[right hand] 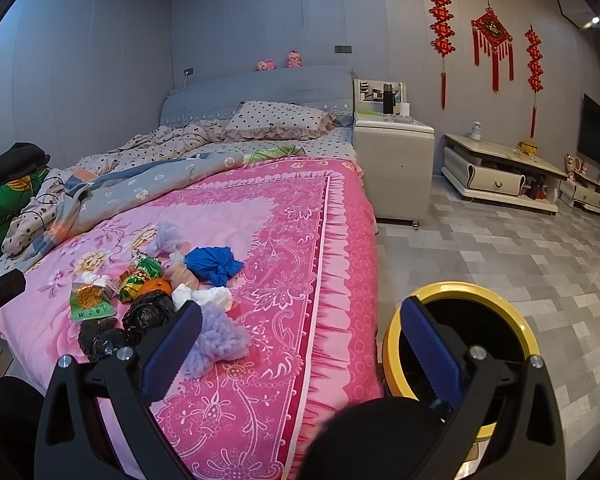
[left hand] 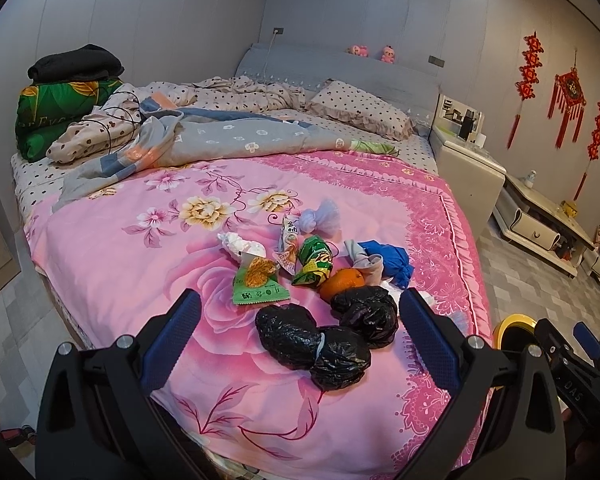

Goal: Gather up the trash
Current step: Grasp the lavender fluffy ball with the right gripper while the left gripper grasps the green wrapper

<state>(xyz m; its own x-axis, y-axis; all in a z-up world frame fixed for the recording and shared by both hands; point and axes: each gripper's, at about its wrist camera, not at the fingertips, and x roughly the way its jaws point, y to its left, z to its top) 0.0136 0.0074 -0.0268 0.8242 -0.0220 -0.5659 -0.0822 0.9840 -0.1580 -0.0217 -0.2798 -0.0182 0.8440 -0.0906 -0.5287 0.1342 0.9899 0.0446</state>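
Jaws: I am holding both spread wide, empty.
Left gripper (left hand: 300,344): framing black bags (left hand: 324,340), readying a pick.
Trash pile (right hand: 148,292): lying left of yellow bin (right hand: 456,340).

Yellow bin (left hand: 514,326) mostly hidden; wrapper print (left hand: 260,295) unreadable

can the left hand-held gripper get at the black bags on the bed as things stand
Probably yes: the left hand-held gripper is open and empty, and the black bags lie uncovered on the pink blanket right ahead of its fingers, with nothing between.
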